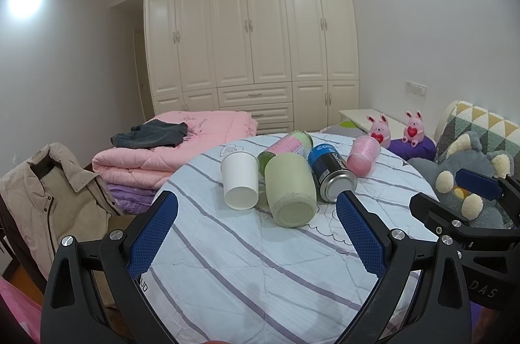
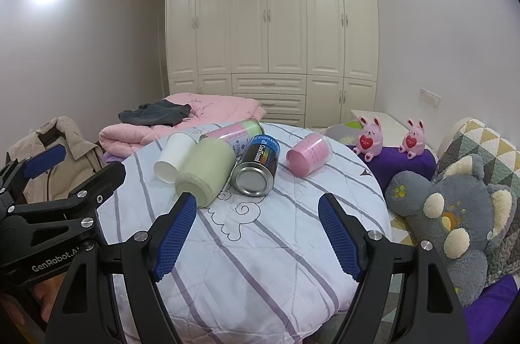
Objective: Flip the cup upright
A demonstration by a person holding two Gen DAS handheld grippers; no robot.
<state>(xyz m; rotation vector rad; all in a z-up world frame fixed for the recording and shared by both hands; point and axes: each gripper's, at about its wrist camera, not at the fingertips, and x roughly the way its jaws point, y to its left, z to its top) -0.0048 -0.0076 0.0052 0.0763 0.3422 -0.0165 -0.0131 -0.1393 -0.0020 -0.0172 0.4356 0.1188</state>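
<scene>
Several cups and cans lie on their sides on a round table under a striped white cloth (image 1: 260,262). A white paper cup (image 1: 240,180) lies at the left, a pale green cup (image 1: 290,191) beside it, then a blue and black can (image 1: 330,173), a pink cup (image 1: 363,155) and a pink and green can (image 1: 287,146) behind. They also show in the right wrist view: white cup (image 2: 174,157), green cup (image 2: 204,172), pink cup (image 2: 308,157). My left gripper (image 1: 256,204) is open and empty just before the green cup. My right gripper (image 2: 256,207) is open and empty near the can (image 2: 258,170).
A folded pink quilt (image 1: 182,149) with dark clothes lies behind the table. A beige jacket (image 1: 48,191) hangs on a chair at the left. A grey plush toy (image 2: 455,214) and two pink plush rabbits (image 2: 370,139) sit at the right. A cream wardrobe (image 1: 250,29) fills the back wall.
</scene>
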